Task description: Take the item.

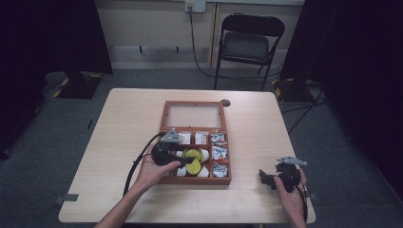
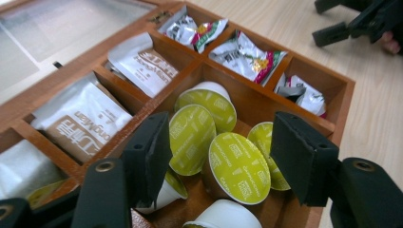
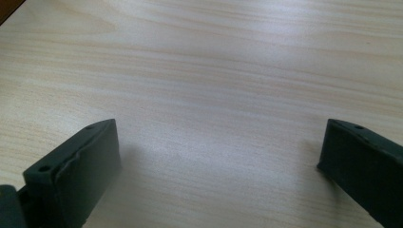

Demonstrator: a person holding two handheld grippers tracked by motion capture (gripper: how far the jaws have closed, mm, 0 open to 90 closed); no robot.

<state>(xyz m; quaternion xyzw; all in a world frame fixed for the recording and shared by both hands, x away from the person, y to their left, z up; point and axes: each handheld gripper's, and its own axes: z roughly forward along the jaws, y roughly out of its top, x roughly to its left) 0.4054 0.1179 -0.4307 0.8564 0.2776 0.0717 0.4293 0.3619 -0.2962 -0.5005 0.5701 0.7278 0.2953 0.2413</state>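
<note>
sachets (image 2: 142,64) beside capsules (image 2: 237,166), box wall (image 2: 247,102) behind

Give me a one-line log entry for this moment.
left gripper: open around green-lid capsules, no grip | right gripper: open over bare table | box: lid open

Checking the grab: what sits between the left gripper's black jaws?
In the left gripper view, two green-lidded coffee capsules in the wooden box lie between the left gripper jaws, untouched.
</note>
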